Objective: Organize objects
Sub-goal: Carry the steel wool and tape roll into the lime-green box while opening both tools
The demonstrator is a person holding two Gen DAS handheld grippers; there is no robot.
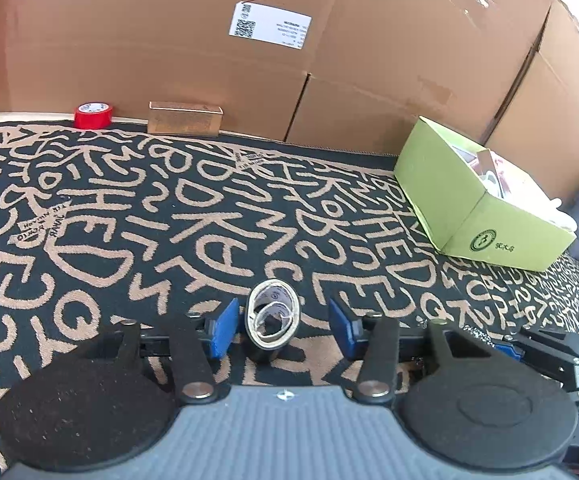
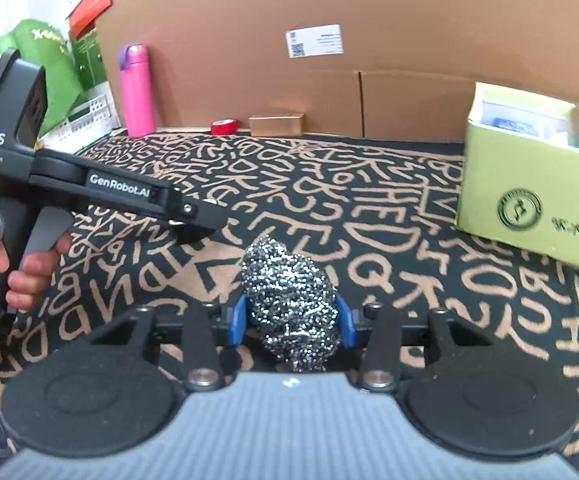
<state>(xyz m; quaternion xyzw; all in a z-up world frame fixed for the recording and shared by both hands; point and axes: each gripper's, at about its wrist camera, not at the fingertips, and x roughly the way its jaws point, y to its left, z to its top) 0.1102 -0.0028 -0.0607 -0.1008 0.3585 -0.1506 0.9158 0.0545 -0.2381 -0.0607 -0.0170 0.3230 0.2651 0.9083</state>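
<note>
In the left wrist view my left gripper (image 1: 281, 326) is open, its blue pads on either side of a black tape roll (image 1: 273, 322) with a pale core that stands on edge on the patterned mat (image 1: 169, 216); the pads do not touch it. In the right wrist view my right gripper (image 2: 291, 318) is shut on a steel wool scourer (image 2: 291, 300), held just above the mat. A green open box (image 1: 477, 204) with several items inside stands at the right, and it also shows in the right wrist view (image 2: 537, 184). The left gripper's body (image 2: 101, 192) shows at the left there.
A red tape roll (image 1: 93, 115) and a small brown box (image 1: 185, 118) sit at the mat's far edge against a large cardboard wall (image 1: 249, 60). A pink bottle (image 2: 137, 90) and a green bag (image 2: 49, 64) stand at the far left.
</note>
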